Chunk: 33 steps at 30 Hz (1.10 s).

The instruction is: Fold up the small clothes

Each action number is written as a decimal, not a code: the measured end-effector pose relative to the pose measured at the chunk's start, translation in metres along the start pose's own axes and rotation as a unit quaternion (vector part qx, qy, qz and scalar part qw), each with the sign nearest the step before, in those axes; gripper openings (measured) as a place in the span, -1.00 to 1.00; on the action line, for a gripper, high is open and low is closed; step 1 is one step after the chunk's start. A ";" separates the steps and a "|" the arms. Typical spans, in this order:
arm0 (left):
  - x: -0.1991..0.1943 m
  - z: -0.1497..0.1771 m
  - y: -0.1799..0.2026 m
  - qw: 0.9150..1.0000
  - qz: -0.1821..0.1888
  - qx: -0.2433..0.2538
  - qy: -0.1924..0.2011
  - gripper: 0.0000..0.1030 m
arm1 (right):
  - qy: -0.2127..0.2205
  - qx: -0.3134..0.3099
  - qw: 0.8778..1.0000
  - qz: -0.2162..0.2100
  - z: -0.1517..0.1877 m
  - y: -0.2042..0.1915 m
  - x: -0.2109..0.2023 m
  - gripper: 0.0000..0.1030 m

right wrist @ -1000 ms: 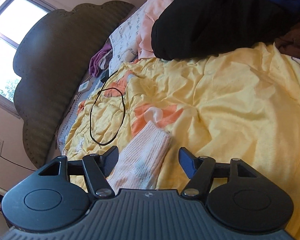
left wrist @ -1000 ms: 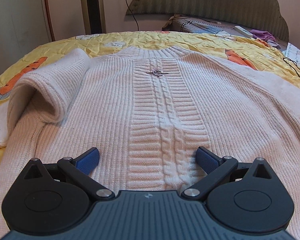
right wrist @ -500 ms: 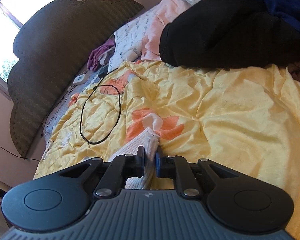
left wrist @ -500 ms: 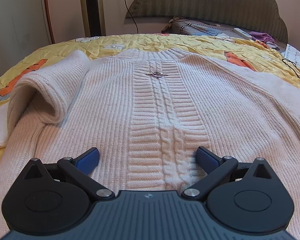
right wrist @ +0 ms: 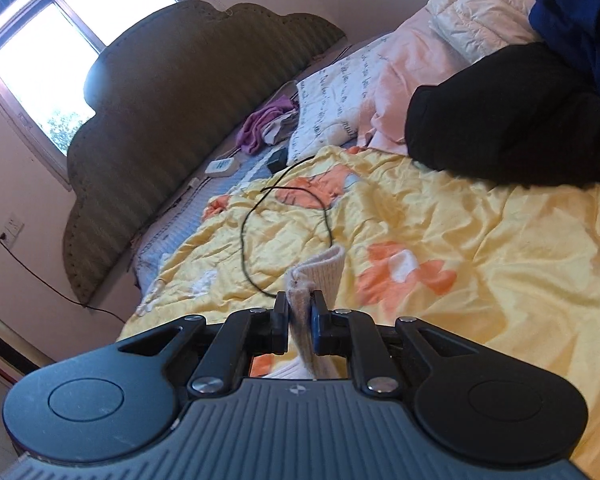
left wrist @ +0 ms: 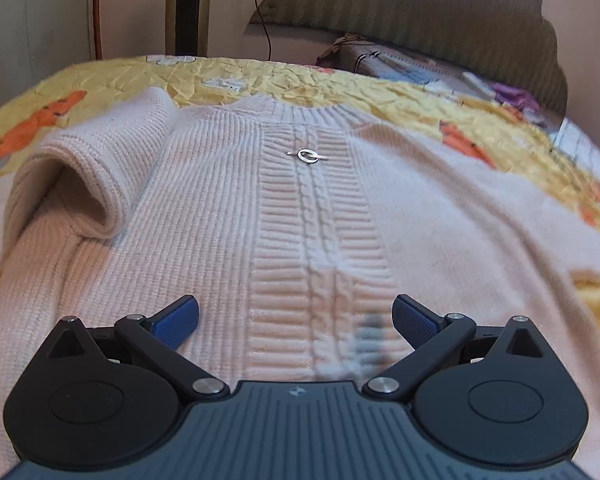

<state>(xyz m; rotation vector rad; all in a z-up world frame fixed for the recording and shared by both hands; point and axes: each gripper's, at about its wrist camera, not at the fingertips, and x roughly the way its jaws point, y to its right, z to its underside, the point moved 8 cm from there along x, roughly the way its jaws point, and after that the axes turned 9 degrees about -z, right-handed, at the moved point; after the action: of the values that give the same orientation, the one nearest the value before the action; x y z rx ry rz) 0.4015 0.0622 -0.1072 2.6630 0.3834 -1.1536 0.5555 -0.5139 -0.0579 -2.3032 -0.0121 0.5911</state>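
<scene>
A pale pink cable-knit sweater (left wrist: 300,216) lies front up on the yellow bedspread (left wrist: 340,84), a small metal pin (left wrist: 309,155) on its chest. Its left sleeve (left wrist: 84,176) is folded in over the body. My left gripper (left wrist: 296,316) hovers open over the lower hem, blue pads wide apart, nothing between them. In the right wrist view my right gripper (right wrist: 300,312) is shut on the cuff of the sweater's other sleeve (right wrist: 320,272), which stands up out of the pads, lifted off the bedspread (right wrist: 480,240).
A black cable (right wrist: 260,216) loops on the bedspread just beyond the held cuff. A black garment (right wrist: 512,132), a dark blue one (right wrist: 580,20), pillows and a pink quilt pile up at the right. A padded headboard (right wrist: 188,92) stands behind, a white remote (right wrist: 220,166) at its foot.
My right gripper closed on the sleeve cuff, then lifted it off the bedspread and rolled. The left gripper stayed open over the hem, tilting slightly.
</scene>
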 end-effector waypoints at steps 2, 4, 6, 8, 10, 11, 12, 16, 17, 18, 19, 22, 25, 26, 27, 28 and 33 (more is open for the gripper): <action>-0.003 -0.013 0.001 0.997 0.062 -0.054 -0.006 1.00 | -0.026 0.002 0.999 -0.043 0.019 -0.027 0.004 -0.70; -0.002 -0.024 0.004 0.988 0.113 -0.100 -0.020 1.00 | -0.053 -0.025 0.995 -0.083 0.050 -0.066 0.009 -0.70; 0.002 -0.030 0.010 0.977 0.162 -0.135 -0.033 1.00 | -0.087 -0.046 0.987 -0.123 0.087 -0.102 0.017 -0.70; 0.008 -0.034 0.018 0.959 0.217 -0.176 -0.053 1.00 | -0.136 -0.065 0.974 -0.170 0.138 -0.142 0.027 -0.70; 0.016 -0.034 0.027 0.942 0.255 -0.202 -0.076 1.00 | -0.183 -0.074 0.960 -0.200 0.184 -0.172 0.036 -0.70; 0.021 -0.033 0.031 0.940 0.257 -0.209 -0.084 1.00 | -0.204 -0.076 0.953 -0.209 0.205 -0.184 0.042 -0.70; 0.026 -0.033 0.034 0.939 0.255 -0.213 -0.089 1.00 | -0.216 -0.077 0.950 -0.210 0.220 -0.191 0.046 -0.70; 0.039 -0.034 0.050 0.934 0.261 -0.220 -0.105 1.00 | -0.245 -0.081 0.944 -0.206 0.262 -0.209 0.062 -0.70; 0.041 -0.037 0.055 0.930 0.269 -0.226 -0.110 1.00 | -0.245 -0.082 0.944 -0.207 0.265 -0.211 0.063 -0.70; 0.043 -0.040 0.060 0.925 0.277 -0.233 -0.114 1.00 | -0.246 -0.079 0.944 -0.206 0.267 -0.213 0.063 -0.70; 0.046 -0.044 0.066 0.920 0.285 -0.242 -0.118 1.00 | -0.245 -0.070 0.944 -0.207 0.266 -0.211 0.062 -0.70; 0.059 -0.054 0.089 0.907 0.302 -0.254 -0.146 1.00 | -0.242 -0.064 0.944 -0.213 0.263 -0.205 0.059 -0.70; 0.067 -0.059 0.116 0.901 0.321 -0.236 -0.174 1.00 | -0.245 -0.082 0.941 -0.218 0.264 -0.201 0.058 -0.70; 0.069 -0.059 0.124 0.901 0.324 -0.225 -0.182 0.94 | -0.246 -0.092 0.939 -0.220 0.266 -0.202 0.057 -0.70; 0.073 -0.057 0.130 0.904 0.317 -0.217 -0.189 0.87 | -0.247 -0.104 0.937 -0.223 0.267 -0.204 0.056 -0.70; 0.077 -0.055 0.134 0.905 0.311 -0.214 -0.196 0.64 | -0.247 -0.116 0.935 -0.226 0.269 -0.206 0.054 -0.70; 0.097 -0.037 0.144 0.899 0.295 -0.211 -0.244 -0.35 | -0.261 -0.126 0.927 -0.237 0.279 -0.209 0.051 -0.62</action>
<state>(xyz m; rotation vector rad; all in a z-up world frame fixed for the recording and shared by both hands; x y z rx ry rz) 0.5366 -0.0475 -0.1407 1.8274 -0.2321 -1.2795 0.5184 -0.1676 -0.1097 -2.1889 -0.9189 0.9610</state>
